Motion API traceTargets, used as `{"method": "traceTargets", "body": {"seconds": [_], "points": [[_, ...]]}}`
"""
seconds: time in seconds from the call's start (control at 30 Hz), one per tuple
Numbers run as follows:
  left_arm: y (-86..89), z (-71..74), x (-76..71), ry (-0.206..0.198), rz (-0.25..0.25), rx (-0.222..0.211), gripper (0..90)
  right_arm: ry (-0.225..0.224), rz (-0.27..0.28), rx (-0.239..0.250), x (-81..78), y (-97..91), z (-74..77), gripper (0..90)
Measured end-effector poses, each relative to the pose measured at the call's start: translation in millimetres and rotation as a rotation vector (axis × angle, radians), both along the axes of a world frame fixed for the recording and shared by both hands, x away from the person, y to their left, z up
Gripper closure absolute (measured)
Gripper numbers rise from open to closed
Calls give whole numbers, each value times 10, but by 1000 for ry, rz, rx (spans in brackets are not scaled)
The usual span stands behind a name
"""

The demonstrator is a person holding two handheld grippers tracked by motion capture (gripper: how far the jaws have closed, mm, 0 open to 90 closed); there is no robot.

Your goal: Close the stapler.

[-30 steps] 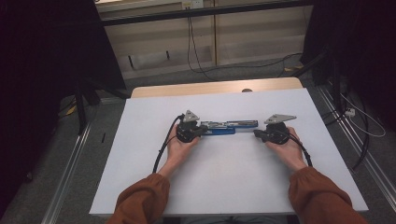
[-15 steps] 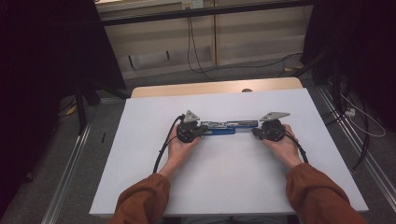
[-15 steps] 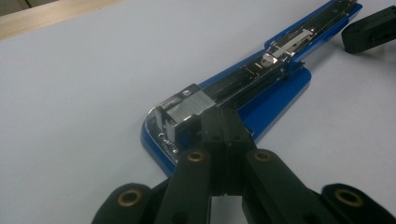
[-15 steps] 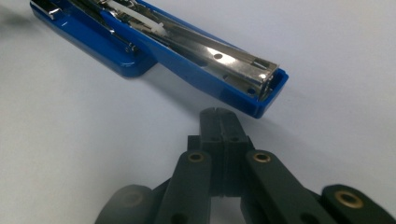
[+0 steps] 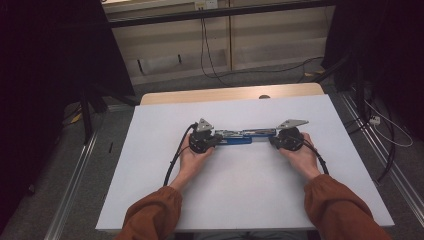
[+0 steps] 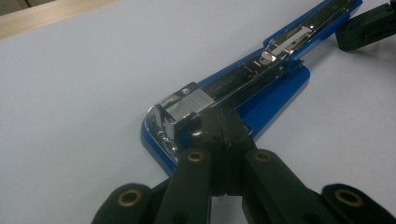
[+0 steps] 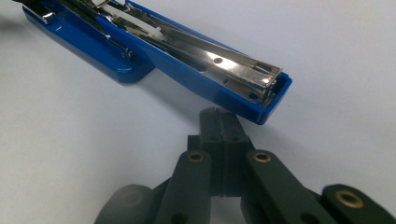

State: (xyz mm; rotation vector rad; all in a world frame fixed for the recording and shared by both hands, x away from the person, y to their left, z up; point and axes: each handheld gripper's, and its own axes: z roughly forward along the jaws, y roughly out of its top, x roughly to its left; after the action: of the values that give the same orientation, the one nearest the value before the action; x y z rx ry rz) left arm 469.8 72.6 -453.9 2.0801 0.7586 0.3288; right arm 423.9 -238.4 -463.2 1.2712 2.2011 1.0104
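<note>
We see a blue stapler (image 5: 239, 137) lying opened out flat near the middle of the white table (image 5: 150, 190), its long axis running left-right between the two hands. Base and metal staple channel face up; in the left gripper view the stapler (image 6: 261, 88) shows its silver magazine, w/ the blue base beneath.

Left gripper (image 5: 216, 139): jaws fully closed, pads together, nothing between them. In its own view the left gripper (image 6: 223, 122) has its closed tips pressed against the stapler's near metal end.

Right gripper (image 5: 272, 140): jaws also shut tight, empty. In its own view the right gripper (image 7: 220, 116) sits just beside the blue end of the opened top arm (image 7: 210, 79); we can't tell if it touches.

Both hands rest on the table, orange sleeves (image 5: 345, 210) at the near edge.
</note>
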Motion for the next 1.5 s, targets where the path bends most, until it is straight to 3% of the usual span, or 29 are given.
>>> {"method": "traceTargets", "body": {"seconds": [0.2, 0.53, 1.5], "points": [[-22, -1, -17, -11, 1, 3, 900, -3, -3, -4, 3, 8, 1, 900], [-14, 1, -14, 5, 1, 0, 900, -12, -2, -11, 7, 8, 1, 900], [-19, -3, -17, -2, 1, -2, 900, -38, -16, 34, 13, -19, 23, 900]]}}
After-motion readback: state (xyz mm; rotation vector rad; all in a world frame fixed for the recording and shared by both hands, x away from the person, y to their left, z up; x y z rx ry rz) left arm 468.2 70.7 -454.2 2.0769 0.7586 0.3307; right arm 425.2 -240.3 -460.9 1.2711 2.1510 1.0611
